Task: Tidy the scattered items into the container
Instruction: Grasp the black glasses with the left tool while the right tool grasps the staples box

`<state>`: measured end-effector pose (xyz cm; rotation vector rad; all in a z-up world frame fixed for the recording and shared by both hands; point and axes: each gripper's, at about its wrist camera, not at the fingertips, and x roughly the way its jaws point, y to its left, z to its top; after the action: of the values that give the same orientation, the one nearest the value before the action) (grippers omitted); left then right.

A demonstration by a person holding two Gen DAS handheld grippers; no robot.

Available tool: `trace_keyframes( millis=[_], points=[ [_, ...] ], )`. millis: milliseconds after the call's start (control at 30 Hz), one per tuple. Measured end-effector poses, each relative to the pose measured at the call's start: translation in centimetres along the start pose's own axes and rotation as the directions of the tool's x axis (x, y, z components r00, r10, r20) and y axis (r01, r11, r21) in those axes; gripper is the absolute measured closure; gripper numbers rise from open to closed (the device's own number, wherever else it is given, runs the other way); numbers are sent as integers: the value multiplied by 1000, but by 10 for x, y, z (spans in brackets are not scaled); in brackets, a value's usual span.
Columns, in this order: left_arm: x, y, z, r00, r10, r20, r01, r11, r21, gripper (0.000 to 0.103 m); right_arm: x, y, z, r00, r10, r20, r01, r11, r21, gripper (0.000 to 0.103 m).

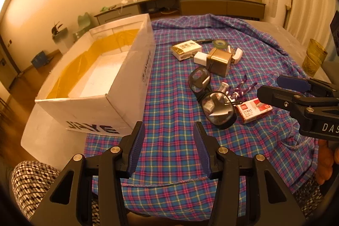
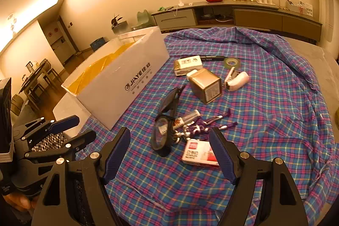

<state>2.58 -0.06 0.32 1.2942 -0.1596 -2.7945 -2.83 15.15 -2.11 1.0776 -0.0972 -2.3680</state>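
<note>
Both tools, the left tool (image 1: 168, 149) and right tool (image 2: 169, 155), hang released and empty over the plaid cloth (image 1: 173, 120). The white box (image 1: 110, 86) at left looks empty; goggles (image 1: 211, 99), staple box (image 2: 200, 153), gold tin (image 2: 204, 85) and the rest lie scattered right of it, so nothing seems tidied yet.

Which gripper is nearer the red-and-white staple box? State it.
Right. The right gripper hangs open just short of the staple box, which lies between its fingers in the right wrist view. The left gripper is open, farther off, nearer the white box.
</note>
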Motion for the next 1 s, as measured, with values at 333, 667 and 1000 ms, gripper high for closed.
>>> trace_keyframes(
  millis=[333,667,1000],
  points=[
    [27,-13,-1,992,-117,-46,117,993,11,53,10,-24,-14,996,-42,-78,43,999,11,26],
    [74,-5,9,915,-378,-140,352,918,-184,53,34,-15,-23,983,-116,-139,96,986,-137,25],
    [128,-27,46,908,-384,-168,345,912,-221,43,62,-14,-25,962,-190,-197,124,945,-304,24]
  ],
)
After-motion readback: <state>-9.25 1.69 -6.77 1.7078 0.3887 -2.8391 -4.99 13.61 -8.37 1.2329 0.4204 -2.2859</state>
